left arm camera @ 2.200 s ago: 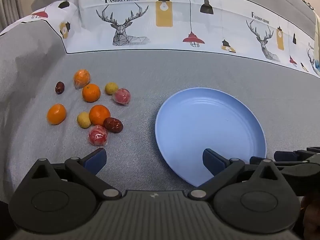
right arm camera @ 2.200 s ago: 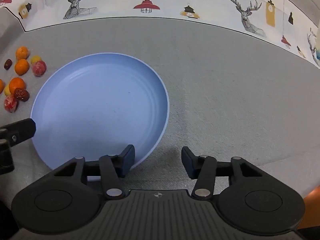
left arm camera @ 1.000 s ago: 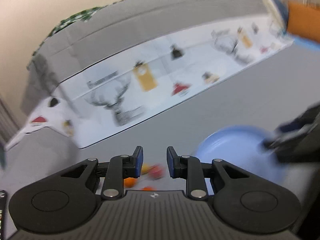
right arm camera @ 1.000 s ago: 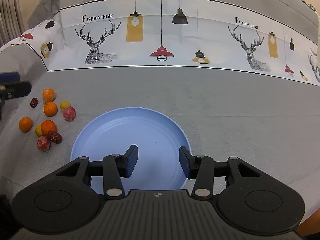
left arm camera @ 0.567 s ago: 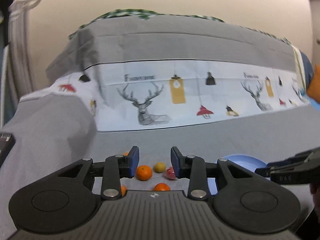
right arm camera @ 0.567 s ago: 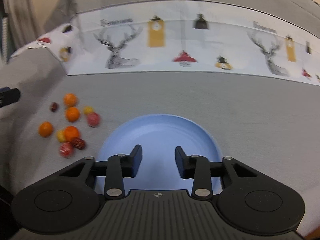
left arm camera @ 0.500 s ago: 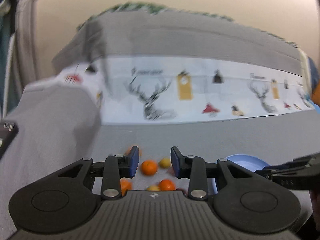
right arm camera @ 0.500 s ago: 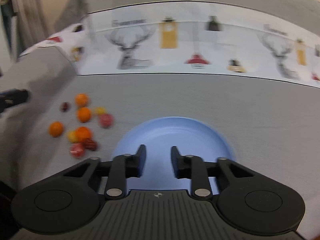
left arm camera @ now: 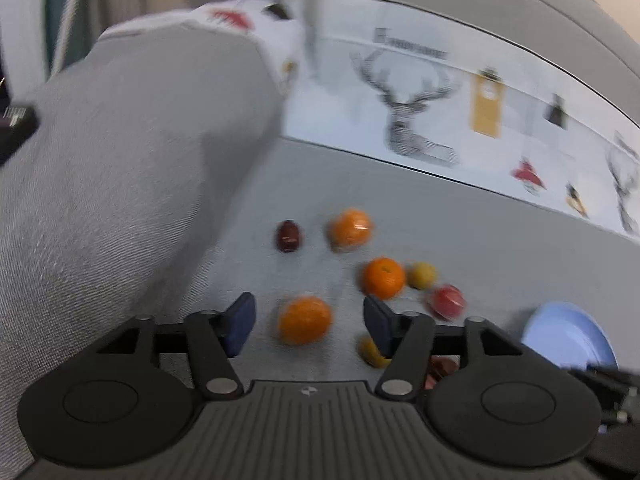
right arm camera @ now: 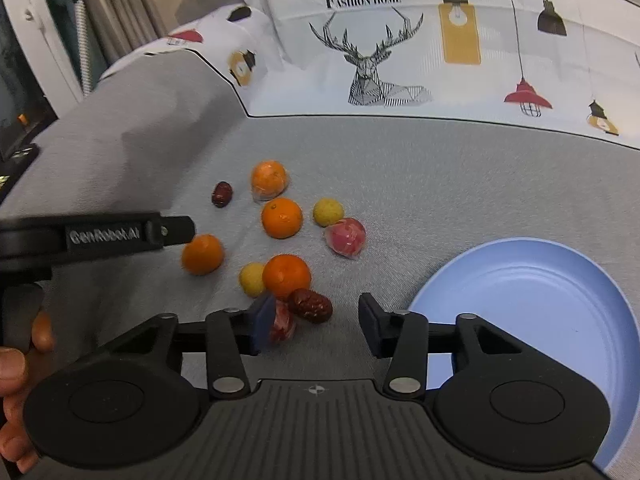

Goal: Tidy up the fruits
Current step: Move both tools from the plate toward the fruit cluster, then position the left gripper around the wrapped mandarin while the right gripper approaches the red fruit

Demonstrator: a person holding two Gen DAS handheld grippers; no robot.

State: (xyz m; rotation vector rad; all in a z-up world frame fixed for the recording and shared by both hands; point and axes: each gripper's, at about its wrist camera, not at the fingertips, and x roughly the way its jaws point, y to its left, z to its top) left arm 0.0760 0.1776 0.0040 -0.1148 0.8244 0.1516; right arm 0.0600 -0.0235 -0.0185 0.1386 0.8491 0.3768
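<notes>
Several small fruits lie on grey cloth left of a blue plate [right arm camera: 532,296]: oranges, yellow balls, red wrapped fruits and dark red dates. My left gripper [left arm camera: 306,322] is open, its jaws on either side of an orange [left arm camera: 306,320], which also shows in the right wrist view [right arm camera: 202,254]. My right gripper [right arm camera: 316,322] is open and empty; a dark date [right arm camera: 310,305] lies between its jaws, a red wrapped fruit [right arm camera: 282,324] at its left finger. The left gripper's finger [right arm camera: 120,234] reaches in from the left in the right wrist view. The plate [left arm camera: 568,340] is empty.
A white cloth band printed with deer and lamps [right arm camera: 380,60] runs along the back. The grey cloth rises in a fold [left arm camera: 120,160] at the left. A person's hand [right arm camera: 16,360] holds the left gripper.
Both grippers have swung left and down toward the fruit pile. Both have opened wider. The left one now brackets an orange.
</notes>
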